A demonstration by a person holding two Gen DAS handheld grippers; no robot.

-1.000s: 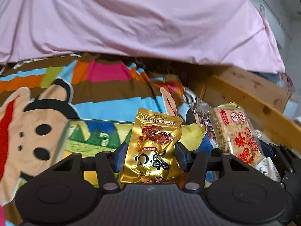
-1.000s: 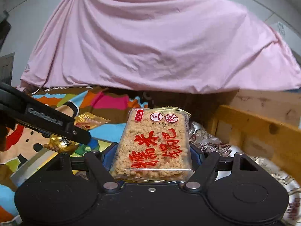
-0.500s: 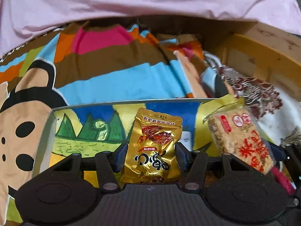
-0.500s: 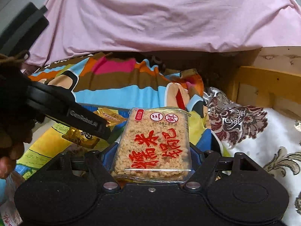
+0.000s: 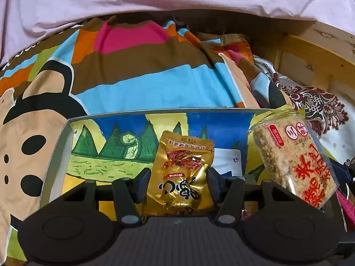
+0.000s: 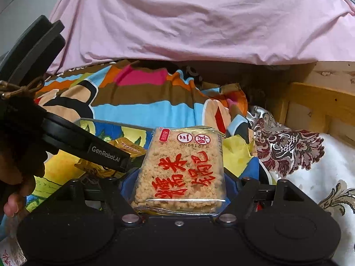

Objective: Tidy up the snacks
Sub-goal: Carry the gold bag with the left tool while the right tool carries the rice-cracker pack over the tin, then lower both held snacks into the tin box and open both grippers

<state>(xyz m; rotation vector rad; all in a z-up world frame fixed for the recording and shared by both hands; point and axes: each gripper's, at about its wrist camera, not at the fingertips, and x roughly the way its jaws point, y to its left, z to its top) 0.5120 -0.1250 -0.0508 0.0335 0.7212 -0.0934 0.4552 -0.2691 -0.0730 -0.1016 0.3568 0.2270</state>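
Observation:
My left gripper [image 5: 177, 182] is shut on a gold snack packet [image 5: 180, 177] and holds it upright over a shallow box [image 5: 57, 155] with a painted landscape inside. My right gripper [image 6: 178, 177] is shut on a clear-wrapped rice cracker block with red characters [image 6: 180, 168]; the block also shows at the right of the left wrist view [image 5: 295, 161]. In the right wrist view the left gripper's black body [image 6: 66, 137] crosses the left side, with the gold packet [image 6: 106, 166] below it. The box's far rim [image 6: 111, 123] lies just beyond.
The box rests on a bright cartoon blanket [image 5: 133, 84]. A pink sheet [image 6: 188, 22] hangs behind. A wooden frame [image 6: 321, 102] and a floral white cloth [image 6: 310, 166] lie to the right. A white card [image 5: 227, 161] lies in the box.
Both grippers have tilted down and moved forward with their snacks, and now stand over the open box. The box fills more of the left wrist view.

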